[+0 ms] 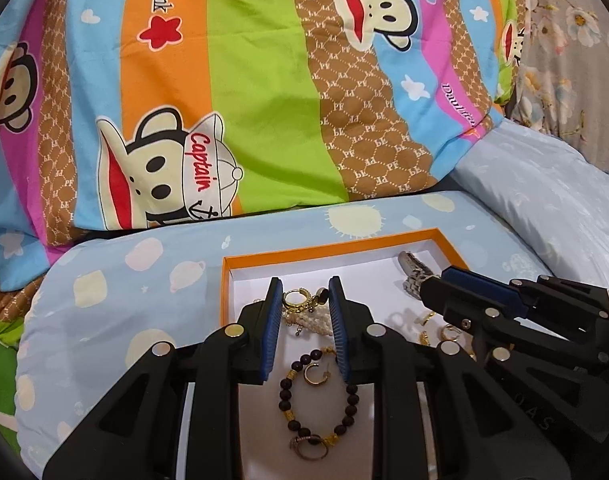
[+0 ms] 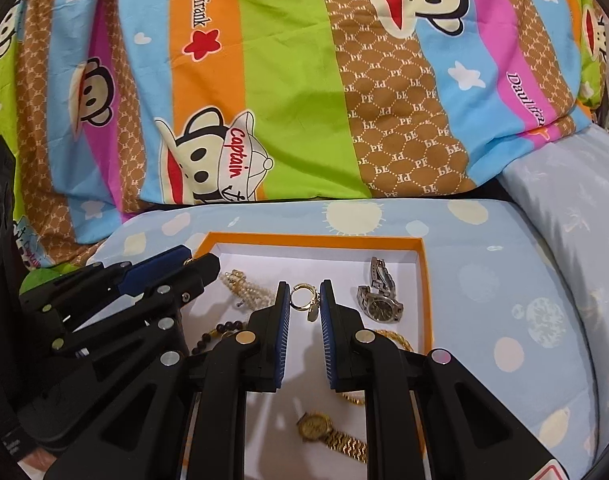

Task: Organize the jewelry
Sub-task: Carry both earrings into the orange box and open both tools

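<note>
A striped cartoon-monkey quilt (image 1: 264,80) fills the 12 o'clock field. Below it lies a pale blue pillow (image 1: 104,300) bearing the orange-rimmed tray (image 1: 226,280) with a white floor.

Left gripper (image 1: 306,300): released, jaws parted, nothing between the pads. It hangs over the tray's left half. A pearl bracelet (image 1: 304,322) and a gold hoop earring (image 1: 294,298) lie between its tips at 12 o'clock; a dark bead bracelet (image 1: 284,390) lies at 6 o'clock, ringing a small gold hoop (image 1: 313,374).

Right gripper (image 2: 305,300): released, jaws parted, a gold ring earring (image 2: 300,293) lying between the tips; contact cannot be confirmed. A silver watch (image 2: 378,304) lies at 2 o'clock, a gold watch (image 2: 328,434) at 6 o'clock, and a gold chain (image 2: 396,338) just right of the right finger.
</note>
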### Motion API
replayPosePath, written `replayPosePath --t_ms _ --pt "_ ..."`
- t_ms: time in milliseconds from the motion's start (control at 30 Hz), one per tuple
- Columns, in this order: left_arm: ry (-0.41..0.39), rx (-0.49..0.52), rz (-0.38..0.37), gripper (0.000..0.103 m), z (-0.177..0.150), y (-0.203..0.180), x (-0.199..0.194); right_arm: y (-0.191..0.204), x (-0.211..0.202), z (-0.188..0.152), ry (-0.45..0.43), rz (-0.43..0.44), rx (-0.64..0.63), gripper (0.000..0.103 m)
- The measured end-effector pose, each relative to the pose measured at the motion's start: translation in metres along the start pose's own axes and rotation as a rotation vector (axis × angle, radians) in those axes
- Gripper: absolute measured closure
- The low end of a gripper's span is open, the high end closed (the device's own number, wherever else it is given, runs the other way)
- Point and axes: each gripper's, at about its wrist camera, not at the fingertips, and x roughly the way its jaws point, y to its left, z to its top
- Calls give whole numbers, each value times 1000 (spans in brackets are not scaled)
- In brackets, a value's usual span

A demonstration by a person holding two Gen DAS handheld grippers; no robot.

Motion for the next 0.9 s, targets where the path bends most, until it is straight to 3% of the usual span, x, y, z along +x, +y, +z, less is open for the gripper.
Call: replayPosePath --t_ms 267,900 --pt "59 -26 -7 80 -6 8 23 1 24 -3 38 5 -3 89" --pt "70 -25 11 80 -7 9 29 3 34 -9 58 -10 -25 86"
